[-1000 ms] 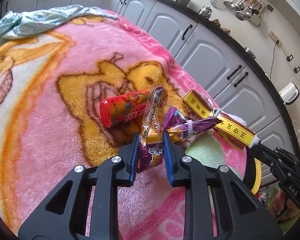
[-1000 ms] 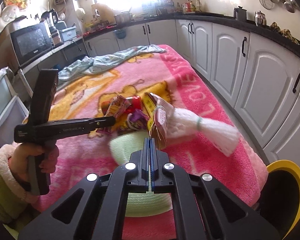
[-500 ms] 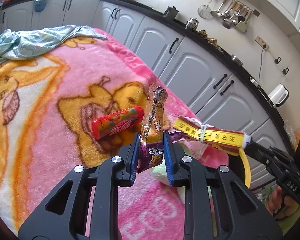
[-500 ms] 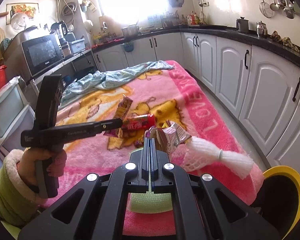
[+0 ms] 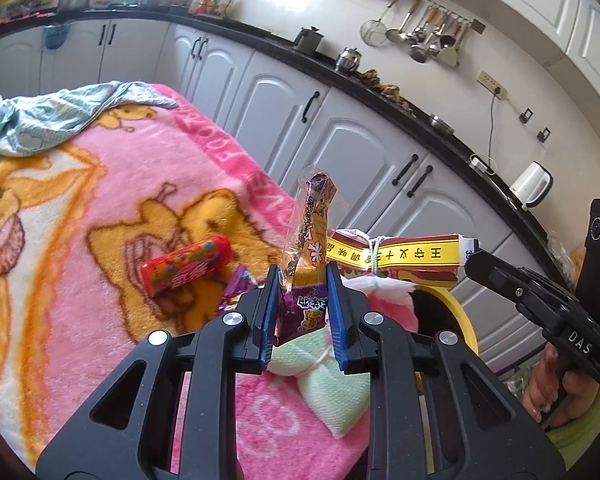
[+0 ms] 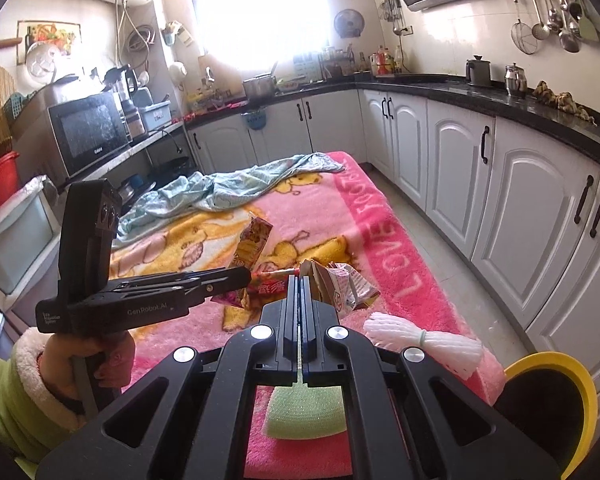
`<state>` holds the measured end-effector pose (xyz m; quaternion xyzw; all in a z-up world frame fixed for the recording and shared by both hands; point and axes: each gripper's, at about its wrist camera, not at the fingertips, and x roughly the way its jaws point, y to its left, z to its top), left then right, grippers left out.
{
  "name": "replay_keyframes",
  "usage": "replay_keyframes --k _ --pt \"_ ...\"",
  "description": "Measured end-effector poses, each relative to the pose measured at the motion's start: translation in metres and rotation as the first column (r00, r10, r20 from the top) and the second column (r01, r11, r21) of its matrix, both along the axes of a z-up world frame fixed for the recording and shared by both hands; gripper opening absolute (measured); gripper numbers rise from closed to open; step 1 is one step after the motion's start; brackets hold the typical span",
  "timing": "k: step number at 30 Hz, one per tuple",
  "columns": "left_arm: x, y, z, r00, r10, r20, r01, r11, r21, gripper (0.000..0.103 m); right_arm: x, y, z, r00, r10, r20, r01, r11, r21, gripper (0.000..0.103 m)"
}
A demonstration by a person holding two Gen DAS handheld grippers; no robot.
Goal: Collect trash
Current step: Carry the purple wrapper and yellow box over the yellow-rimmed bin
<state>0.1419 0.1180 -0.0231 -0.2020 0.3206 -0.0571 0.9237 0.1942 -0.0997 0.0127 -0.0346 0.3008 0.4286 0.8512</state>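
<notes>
- My left fingers (image 5: 302, 304) stand a little apart, clamped on a purple wrapper (image 5: 305, 312) that sticks upright above them, over the pink blanket (image 5: 80, 320).
- My right fingers (image 6: 300, 280) are pressed fully together, pinching the end of a yellow box (image 5: 396, 254) with a white foam net (image 6: 424, 340) banded to it; the net hangs toward 4 o'clock in the right view.
- A red tube (image 5: 186, 266) lies on the blanket at 10 o'clock from my left fingers.
- A green pad (image 6: 306, 410) lies on the blanket below my right fingers.
- A yellow-rimmed bin (image 6: 556, 364) sits at 4 o'clock, off the blanket's edge.
</notes>
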Motion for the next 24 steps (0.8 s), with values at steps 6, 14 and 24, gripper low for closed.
replay_keyframes --k 6,14,24 --pt "0.000 -0.015 0.005 0.999 -0.032 0.012 0.031 0.999 0.012 0.016 -0.007 -0.022 0.008 0.999 -0.039 0.004 0.039 0.999 0.012 0.001" --pt "0.005 -0.042 0.012 0.997 -0.079 0.026 0.078 0.997 0.025 0.016 -0.012 -0.066 0.015 0.993 -0.115 0.011 0.115 0.993 0.025 0.001" --pt "0.015 -0.087 0.020 0.987 -0.160 0.035 0.158 0.986 0.058 0.016 -0.013 -0.131 0.014 0.970 -0.244 0.004 0.243 0.969 0.050 0.001"
